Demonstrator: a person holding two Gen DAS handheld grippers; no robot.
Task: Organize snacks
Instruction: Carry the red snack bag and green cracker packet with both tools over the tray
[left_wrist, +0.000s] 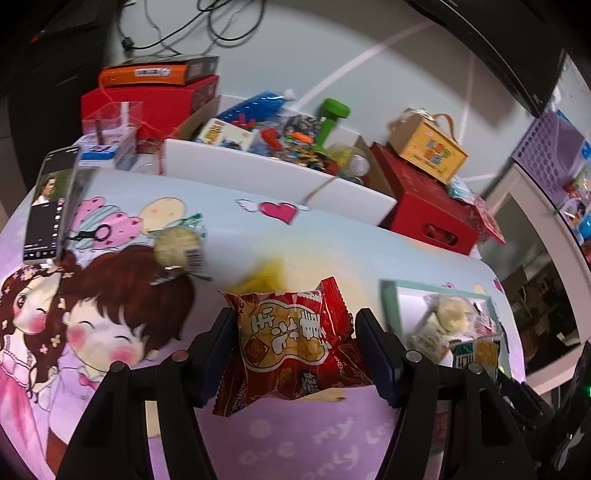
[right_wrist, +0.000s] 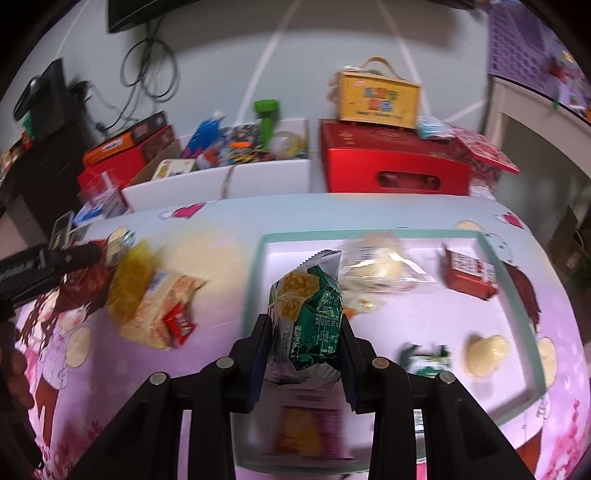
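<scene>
My left gripper (left_wrist: 293, 332) is shut on a red snack packet (left_wrist: 291, 343) and holds it above the cartoon tablecloth (left_wrist: 110, 332). My right gripper (right_wrist: 304, 332) is shut on a green snack packet (right_wrist: 308, 314) over the near left part of a white tray with a teal rim (right_wrist: 255, 266). In the tray lie a clear-wrapped pale biscuit (right_wrist: 380, 262), a red packet (right_wrist: 469, 273), a small green sweet (right_wrist: 428, 356) and a pale yellow sweet (right_wrist: 485, 352). Left of the tray lies a heap of yellow packets (right_wrist: 147, 295) with a small red one (right_wrist: 180, 325). A round wrapped biscuit (left_wrist: 177, 245) lies on the cloth.
A phone (left_wrist: 50, 205) stands at the table's far left. Behind the table are a white box of toys (right_wrist: 221, 177), red boxes (right_wrist: 395, 166), a yellow carry box (right_wrist: 378, 98) and stacked red and orange boxes (left_wrist: 155, 92). The tray also shows at the right in the left wrist view (left_wrist: 391, 299).
</scene>
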